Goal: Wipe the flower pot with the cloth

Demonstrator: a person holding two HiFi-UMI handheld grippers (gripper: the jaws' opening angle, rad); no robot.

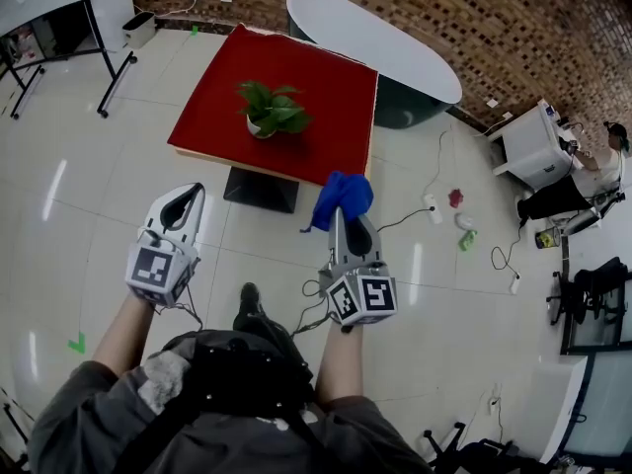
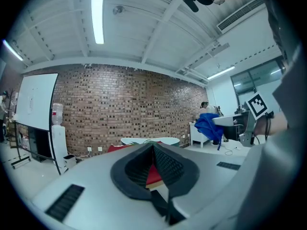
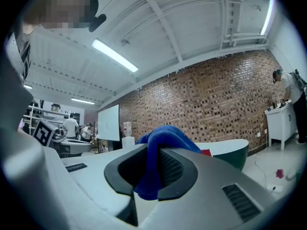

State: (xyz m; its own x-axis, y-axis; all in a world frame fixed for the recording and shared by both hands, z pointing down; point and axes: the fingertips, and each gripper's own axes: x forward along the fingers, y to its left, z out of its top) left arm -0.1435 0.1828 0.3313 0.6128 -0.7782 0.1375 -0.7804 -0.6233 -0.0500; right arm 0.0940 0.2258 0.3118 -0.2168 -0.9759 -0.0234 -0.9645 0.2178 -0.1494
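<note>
A small white flower pot (image 1: pixel 262 126) with a green plant (image 1: pixel 274 105) stands on the red table (image 1: pixel 326 136), well ahead of both grippers. My right gripper (image 1: pixel 337 210) is shut on a blue cloth (image 1: pixel 343 196), which bunches over its tip; the cloth (image 3: pixel 165 140) hangs between the jaws in the right gripper view. My left gripper (image 1: pixel 197 190) is shut with nothing in it; its jaws meet in the left gripper view (image 2: pixel 153 147). Both grippers are held level over the floor, short of the table's near edge. In the left gripper view the cloth (image 2: pixel 210 126) shows at the right.
A black pedestal (image 1: pixel 261 190) holds up the red table. Behind it stands a white oval table (image 1: pixel 375 42) against the brick wall. Cables and small items (image 1: pixel 459 215) lie on the floor at right, near a seated person (image 1: pixel 583 181). A whiteboard stand (image 1: pixel 99 28) is at left.
</note>
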